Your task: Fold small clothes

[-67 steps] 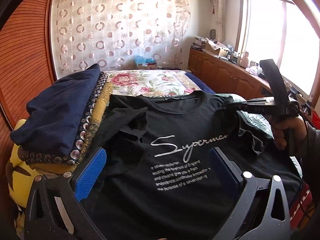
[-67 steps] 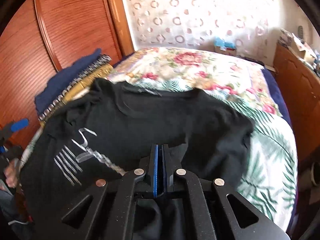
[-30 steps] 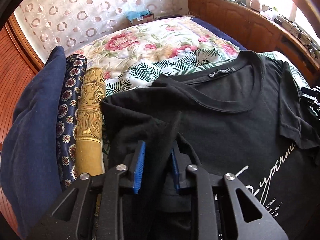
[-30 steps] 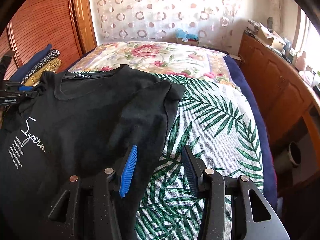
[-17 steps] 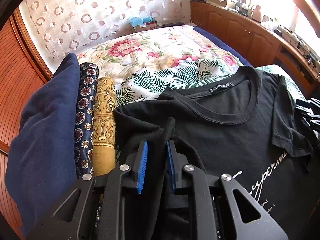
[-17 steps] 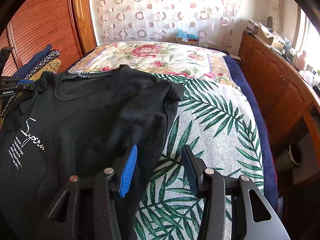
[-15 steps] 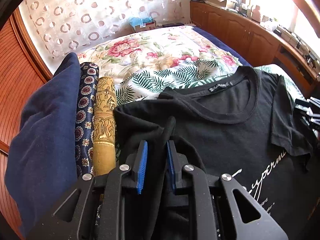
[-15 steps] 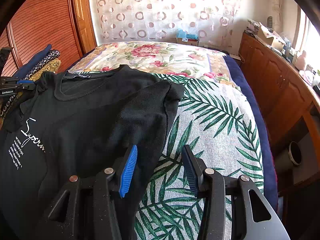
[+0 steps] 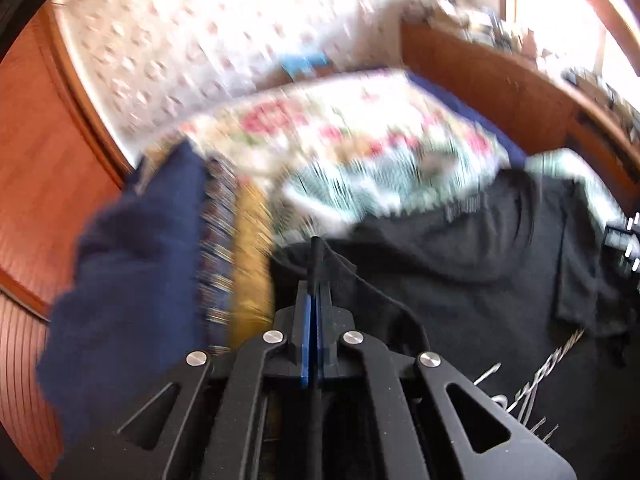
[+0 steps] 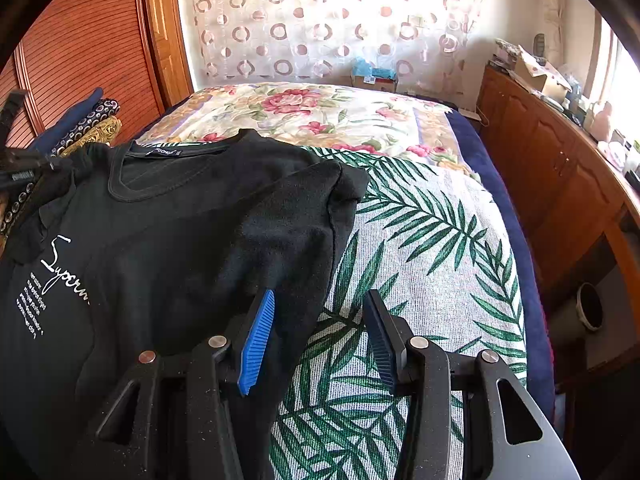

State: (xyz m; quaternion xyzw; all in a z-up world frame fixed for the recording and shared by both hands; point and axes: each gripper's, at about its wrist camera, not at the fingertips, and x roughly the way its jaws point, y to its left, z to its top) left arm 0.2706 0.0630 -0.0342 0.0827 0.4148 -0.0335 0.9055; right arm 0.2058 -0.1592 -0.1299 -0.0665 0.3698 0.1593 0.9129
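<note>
A black T-shirt (image 10: 168,240) with white script lies face up on the bed, its right sleeve folded over the chest. My left gripper (image 9: 314,300) is shut on the shirt's left sleeve fabric (image 9: 340,276) and lifts a ridge of it; that view is motion-blurred. The left gripper also shows at the far left of the right wrist view (image 10: 24,172). My right gripper (image 10: 320,320) is open and empty, low over the shirt's right edge where it meets the bedspread.
A stack of folded clothes, navy (image 9: 132,280), patterned and gold (image 9: 250,264), lies left of the shirt. The leaf and flower bedspread (image 10: 420,220) extends to the right and back. A wooden cabinet (image 10: 560,168) runs along the right wall.
My left gripper has closed fully on the sleeve fabric and is moving fast, blurring its view. The right gripper has not moved.
</note>
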